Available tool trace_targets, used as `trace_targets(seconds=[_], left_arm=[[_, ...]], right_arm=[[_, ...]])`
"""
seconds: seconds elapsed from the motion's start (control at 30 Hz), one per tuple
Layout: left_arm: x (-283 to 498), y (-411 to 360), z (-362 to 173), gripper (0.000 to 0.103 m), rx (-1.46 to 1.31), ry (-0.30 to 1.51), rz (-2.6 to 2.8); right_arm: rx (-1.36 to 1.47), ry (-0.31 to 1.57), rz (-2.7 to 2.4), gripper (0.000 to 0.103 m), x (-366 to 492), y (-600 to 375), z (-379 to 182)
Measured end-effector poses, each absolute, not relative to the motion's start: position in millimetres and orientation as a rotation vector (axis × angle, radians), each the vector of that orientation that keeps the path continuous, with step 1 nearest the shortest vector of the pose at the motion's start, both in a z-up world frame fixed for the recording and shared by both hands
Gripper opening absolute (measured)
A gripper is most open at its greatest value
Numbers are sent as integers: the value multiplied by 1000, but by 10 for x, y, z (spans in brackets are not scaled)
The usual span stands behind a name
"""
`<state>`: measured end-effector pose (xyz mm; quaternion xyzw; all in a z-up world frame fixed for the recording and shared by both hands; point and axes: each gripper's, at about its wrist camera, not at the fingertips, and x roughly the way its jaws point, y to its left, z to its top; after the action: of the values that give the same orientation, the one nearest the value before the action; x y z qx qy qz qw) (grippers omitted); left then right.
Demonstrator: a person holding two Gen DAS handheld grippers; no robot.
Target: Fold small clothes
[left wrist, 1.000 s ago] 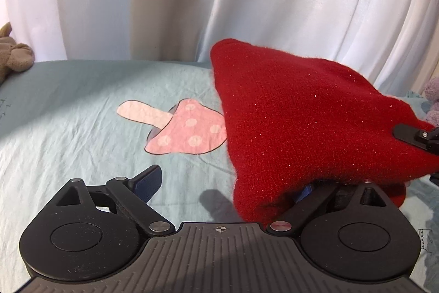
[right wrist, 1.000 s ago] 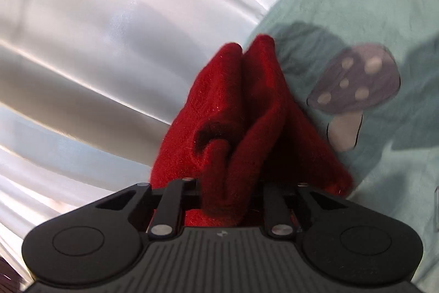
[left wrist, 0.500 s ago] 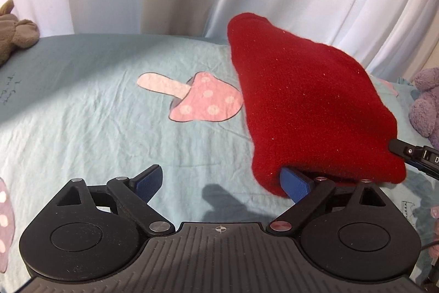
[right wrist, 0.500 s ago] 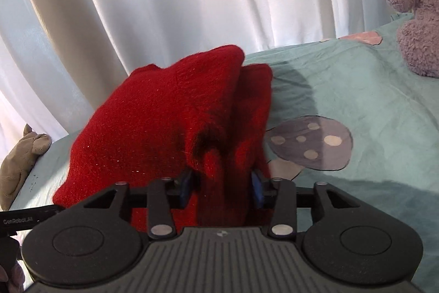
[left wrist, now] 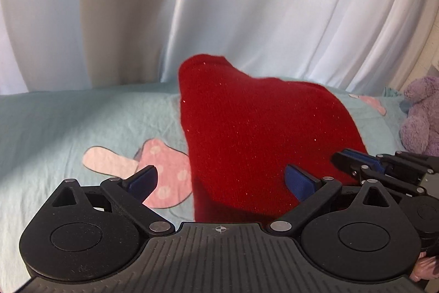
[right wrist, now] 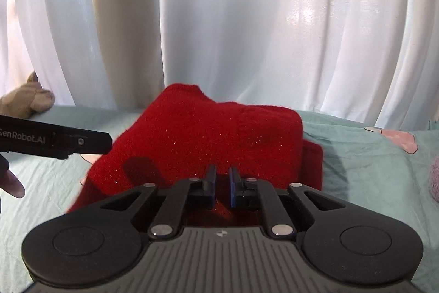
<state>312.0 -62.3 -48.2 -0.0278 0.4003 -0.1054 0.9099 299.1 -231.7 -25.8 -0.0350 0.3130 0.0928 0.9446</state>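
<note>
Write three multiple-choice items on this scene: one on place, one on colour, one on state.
1. In the left wrist view, the mushroom patch lies where from the knit garment? A left B right C on top
2. The garment's colour? A blue B grey C red
3. The right gripper has its jaws: A wide apart B shut C around a plush toy

Answers: 1 A, the patch shows left of the garment, partly hidden by it. 2 C, plainly red knit. 3 B, the pads sit nearly together, nothing visibly clamped.
</note>
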Motion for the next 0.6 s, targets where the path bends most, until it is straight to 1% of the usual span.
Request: trace_targets(seconds=[0.17,0.27,0.37,0.43,0.5,0.6], left_arm=[[3250,-563,-835,103,-158,899,-250],[3265,-616,-916,103,-143,863,-265],[3301,-600,-987,103,-178,857,-282],[3334,-536,-940,103,-207,894,-289],[3339,-457,-755,103,-225,934,-279],[3327,-419,-393,103,-174,818,-228]], right_arm=[[-160,664,191,7,3014,-2363,-422],[-192,642,190,6,2986,-2364,-479],[-148,618,196,6,3028,-2437,-549],[-135,630,201,6,3049,-2455,-520],[-96,645,233,7,3054,-2511,-438],[91,636,251,7,3059,-2737,-186]])
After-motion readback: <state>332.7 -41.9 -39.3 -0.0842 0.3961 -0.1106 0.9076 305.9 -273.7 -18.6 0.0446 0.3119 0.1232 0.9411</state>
